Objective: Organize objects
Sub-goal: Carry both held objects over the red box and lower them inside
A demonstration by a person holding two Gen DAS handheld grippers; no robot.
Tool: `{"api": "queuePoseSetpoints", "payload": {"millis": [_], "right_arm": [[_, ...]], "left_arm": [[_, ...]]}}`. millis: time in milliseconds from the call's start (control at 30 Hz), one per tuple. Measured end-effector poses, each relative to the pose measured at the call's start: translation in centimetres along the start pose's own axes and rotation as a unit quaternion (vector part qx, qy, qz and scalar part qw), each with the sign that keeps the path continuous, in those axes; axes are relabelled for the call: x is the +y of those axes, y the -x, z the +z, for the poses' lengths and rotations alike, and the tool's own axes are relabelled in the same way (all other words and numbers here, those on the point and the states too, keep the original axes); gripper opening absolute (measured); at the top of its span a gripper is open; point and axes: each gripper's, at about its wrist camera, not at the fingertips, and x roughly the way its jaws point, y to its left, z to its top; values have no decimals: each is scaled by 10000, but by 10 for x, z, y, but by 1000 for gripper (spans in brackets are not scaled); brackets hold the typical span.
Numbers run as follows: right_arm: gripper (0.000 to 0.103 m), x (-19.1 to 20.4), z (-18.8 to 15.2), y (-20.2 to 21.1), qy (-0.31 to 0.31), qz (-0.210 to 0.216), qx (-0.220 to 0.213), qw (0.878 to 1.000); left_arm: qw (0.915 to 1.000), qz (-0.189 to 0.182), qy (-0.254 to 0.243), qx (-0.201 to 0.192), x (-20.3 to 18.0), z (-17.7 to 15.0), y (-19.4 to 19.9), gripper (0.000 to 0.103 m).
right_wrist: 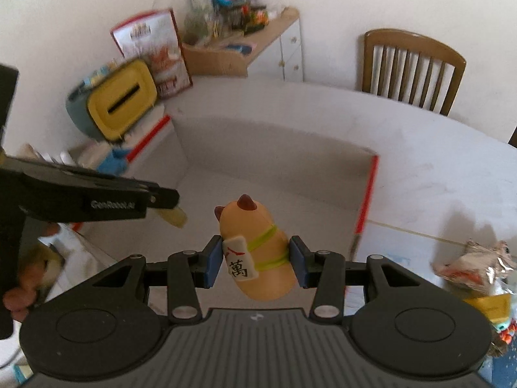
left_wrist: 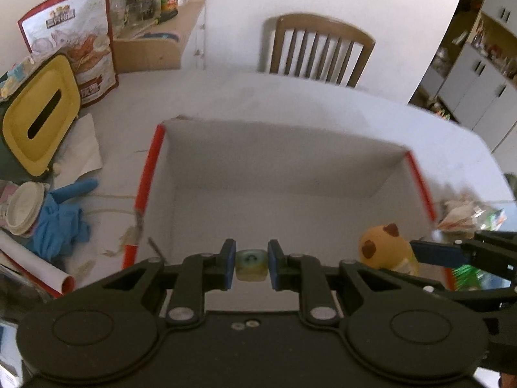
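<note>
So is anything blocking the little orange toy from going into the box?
Nothing visible. The right gripper holds the orange toy above the open white box. The box's floor looks bare, and the left gripper sits off to the side.

The left gripper (right_wrist: 163, 208) reads "GenRobot.AI"; the toy's white tile (right_wrist: 238, 260) bears the character "萬".

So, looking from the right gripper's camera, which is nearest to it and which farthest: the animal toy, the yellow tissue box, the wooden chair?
1. Animal toy: held between the right gripper fingers.
2. Yellow tissue box: upper left, beyond the box.
3. Wooden chair: far right, behind the table.
</note>
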Motion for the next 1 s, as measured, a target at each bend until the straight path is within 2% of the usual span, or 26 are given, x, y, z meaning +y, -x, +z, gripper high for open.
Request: {"api": "queuePoseSetpoints", "payload": {"millis": [200, 467, 700, 1000], "right_arm": [[44, 13, -1, -43, 284, -71, 521, 9982], [44, 17, -8, -68, 320, -47, 999, 9945], [45, 19, -5, -72, 307, -50, 1058, 9939], [46, 13, 2, -72, 103, -40, 1029, 9946]], "left_arm": [[9993, 166, -220, 266, 9, -5, -21, 19], [9976, 131, -422, 540, 12, -5, -32, 19], [9961, 79, -493, 723, 11, -5, -40, 21], [9963, 53, -505, 694, 9, -9, -38, 28]]}}
